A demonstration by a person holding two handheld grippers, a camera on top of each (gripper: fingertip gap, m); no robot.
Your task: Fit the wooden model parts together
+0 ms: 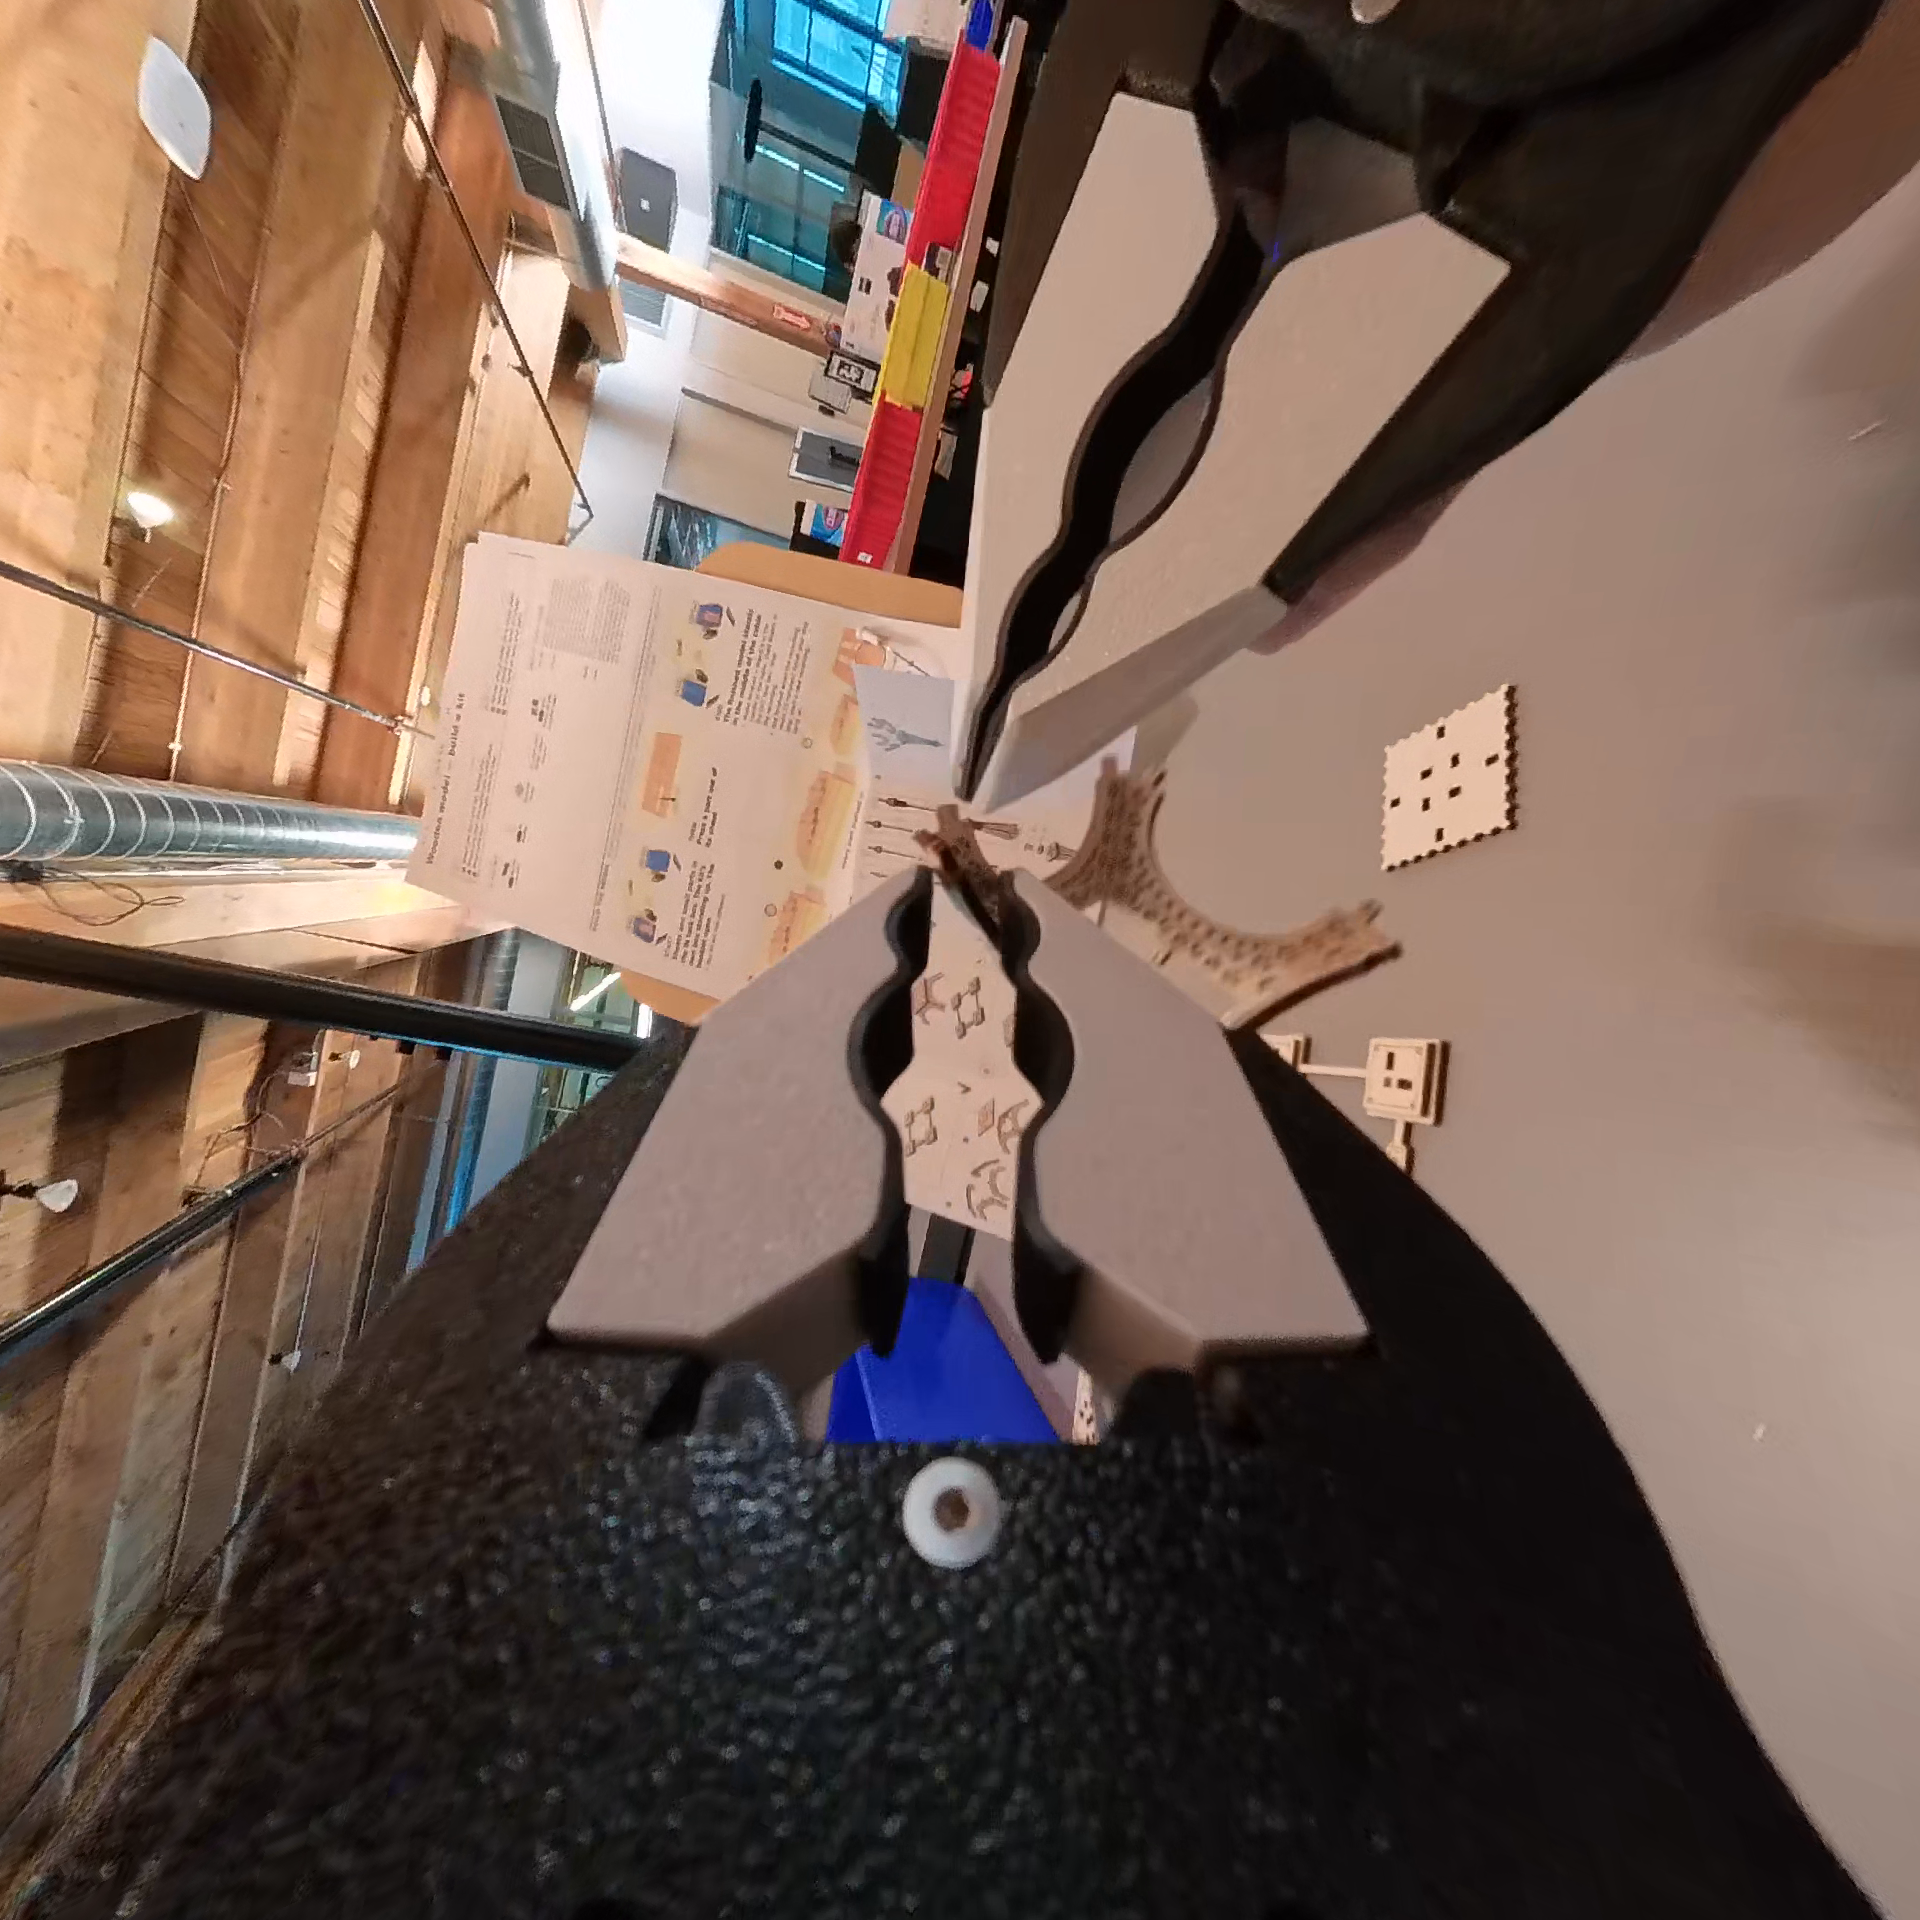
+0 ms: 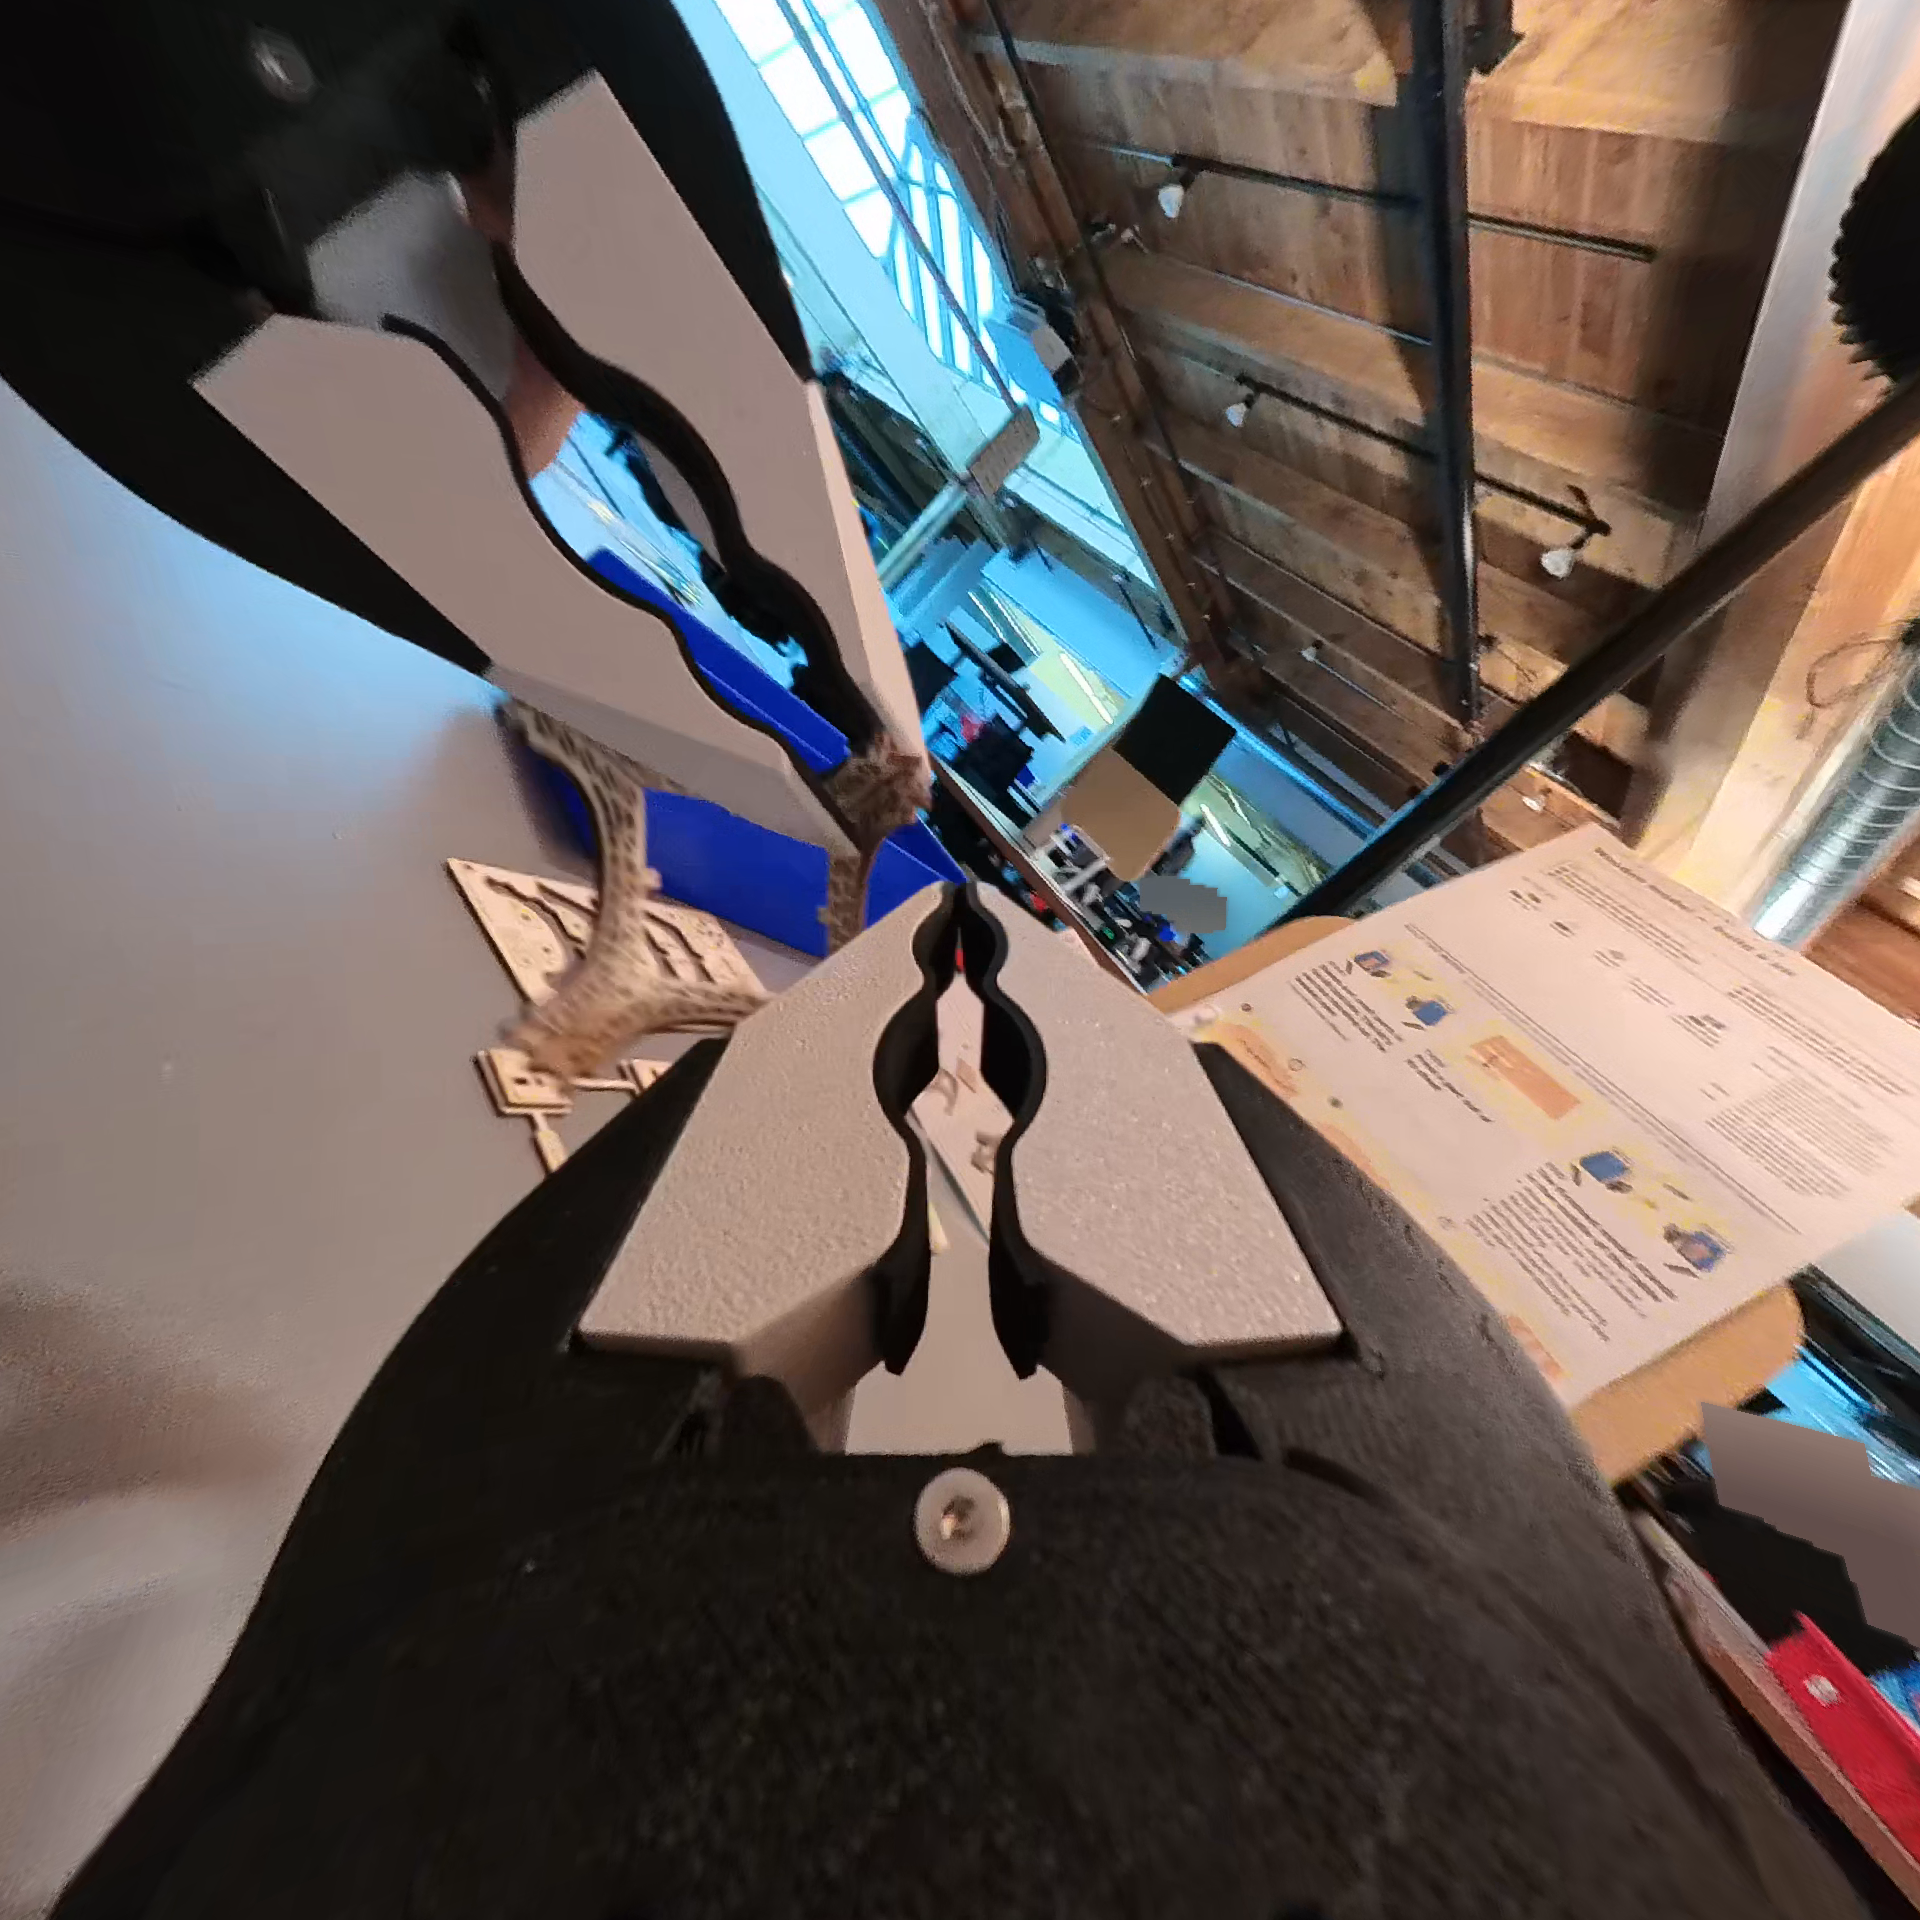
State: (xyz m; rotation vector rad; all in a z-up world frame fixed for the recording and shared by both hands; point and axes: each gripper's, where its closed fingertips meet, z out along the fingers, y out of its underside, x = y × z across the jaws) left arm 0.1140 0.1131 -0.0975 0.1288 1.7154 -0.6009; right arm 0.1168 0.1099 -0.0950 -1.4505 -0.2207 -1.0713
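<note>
Pinching a curved lattice wooden piece (image 1: 966, 862) above the grey surface (image 1: 1558, 1299), my left fingers (image 1: 961, 883) are clamped on its end; my right fingers (image 2: 958, 906) are pressed together, tips just beside it.

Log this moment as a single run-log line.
left claw: shut on lattice arch piece | right claw: shut, tips near arch top | square plate: loose on grey table | fit: unconfirmed
</note>
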